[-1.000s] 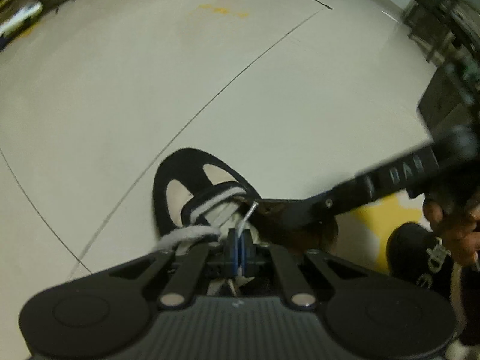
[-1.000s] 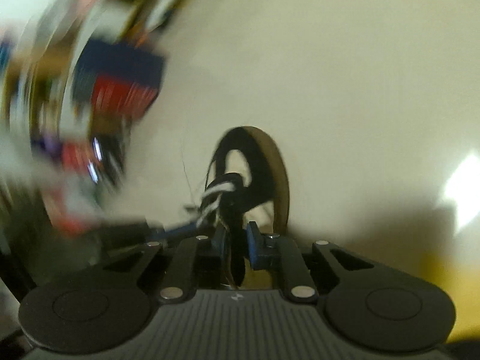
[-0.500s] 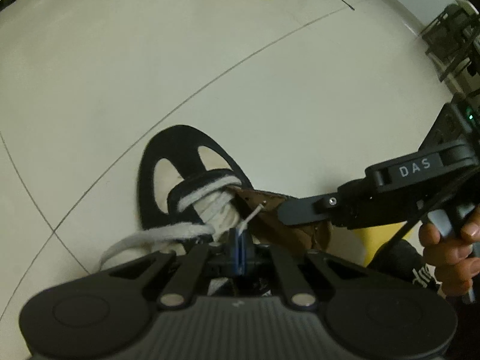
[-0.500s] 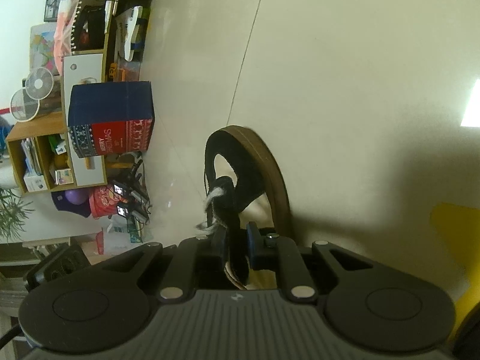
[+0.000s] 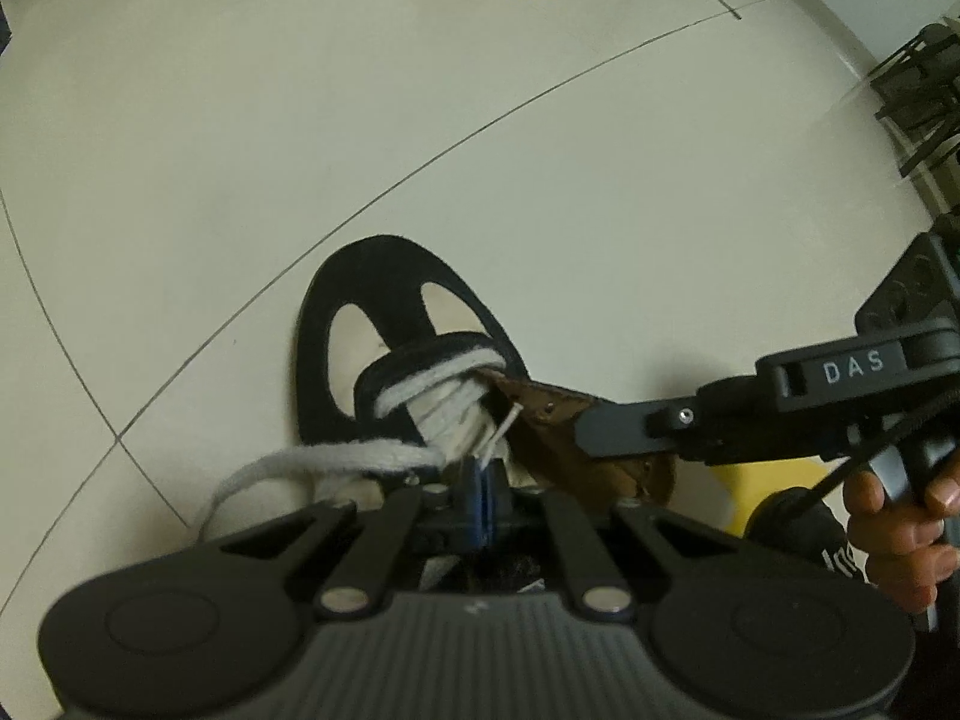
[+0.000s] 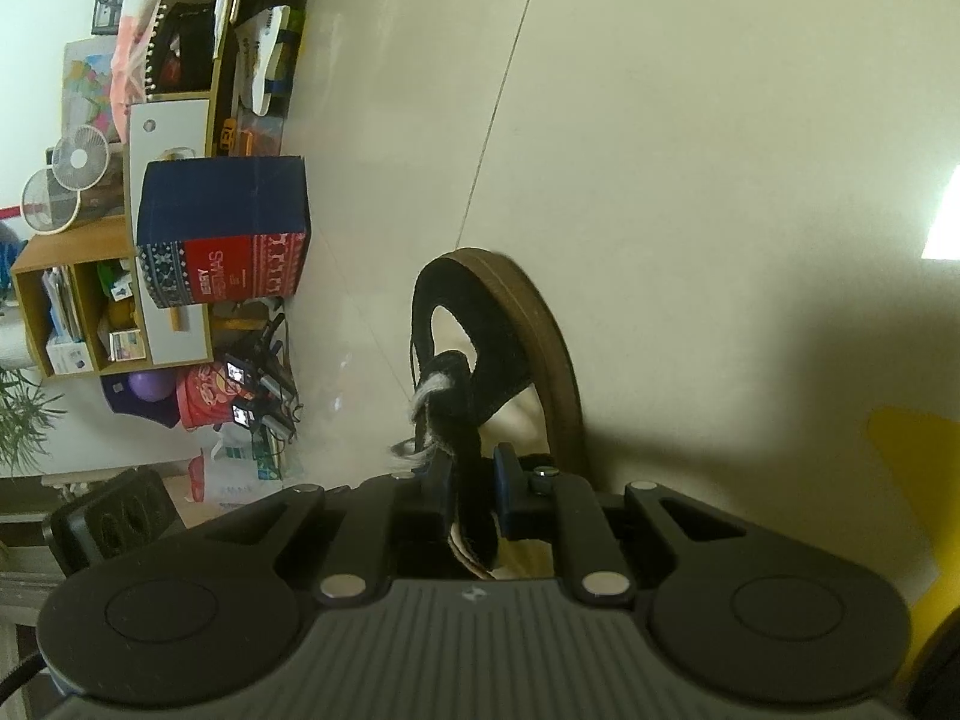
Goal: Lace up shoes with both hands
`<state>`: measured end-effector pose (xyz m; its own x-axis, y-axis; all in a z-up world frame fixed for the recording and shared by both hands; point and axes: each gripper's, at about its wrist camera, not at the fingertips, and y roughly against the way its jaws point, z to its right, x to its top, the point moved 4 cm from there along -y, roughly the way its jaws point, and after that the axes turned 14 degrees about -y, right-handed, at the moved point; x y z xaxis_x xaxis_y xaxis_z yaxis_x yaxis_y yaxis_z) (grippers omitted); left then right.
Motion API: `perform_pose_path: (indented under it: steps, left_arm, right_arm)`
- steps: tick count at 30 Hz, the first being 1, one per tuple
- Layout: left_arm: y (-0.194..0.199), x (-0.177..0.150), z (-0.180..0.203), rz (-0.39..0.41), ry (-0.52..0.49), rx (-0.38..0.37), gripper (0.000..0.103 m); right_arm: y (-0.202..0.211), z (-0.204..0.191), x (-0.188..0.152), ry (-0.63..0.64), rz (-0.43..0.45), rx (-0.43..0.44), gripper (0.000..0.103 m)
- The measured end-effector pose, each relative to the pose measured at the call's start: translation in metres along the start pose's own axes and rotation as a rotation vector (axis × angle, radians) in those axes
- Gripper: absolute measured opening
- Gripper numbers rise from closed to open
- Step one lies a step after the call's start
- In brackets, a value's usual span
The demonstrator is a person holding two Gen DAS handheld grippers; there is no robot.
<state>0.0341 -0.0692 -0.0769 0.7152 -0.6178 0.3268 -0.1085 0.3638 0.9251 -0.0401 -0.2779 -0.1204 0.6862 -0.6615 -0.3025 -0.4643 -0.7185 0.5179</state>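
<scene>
White lace [image 5: 336, 456] tip pinched in the closed left gripper [image 5: 482, 480]; only the right view shows the right gripper [image 6: 471, 480] clamping the shoe [image 6: 456, 420] edge

Black cut-out shoe [image 5: 384, 312] on pale floor, white lace [image 5: 336, 459] threaded across.

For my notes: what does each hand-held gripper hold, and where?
Left hand-held gripper: white shoelace's tip. Right hand-held gripper: black suede shoe's lacing flap.

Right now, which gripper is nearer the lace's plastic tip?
Left. The left gripper is shut on the lace tip itself. The right gripper clamps the shoe's side, beside the tip.
</scene>
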Motion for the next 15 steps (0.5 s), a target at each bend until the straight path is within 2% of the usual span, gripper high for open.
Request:
perform_pose_path:
  steps: [4,10,15]
  left_arm:
    - [0.000,0.000,-0.006,-0.011,0.043,-0.012,0.004]
    - [-0.006,0.000,-0.008,-0.015,0.054,-0.016,0.004]
    - [-0.008,0.004,0.001,-0.018,-0.015,0.041,0.003]
  right_arm:
    - [0.000,-0.003,-0.001,0.025,0.005,-0.010,0.014]
    - [-0.001,-0.009,-0.003,0.085,0.009,-0.031,0.014]
    - [0.000,-0.017,-0.010,0.193,0.033,-0.062,0.014]
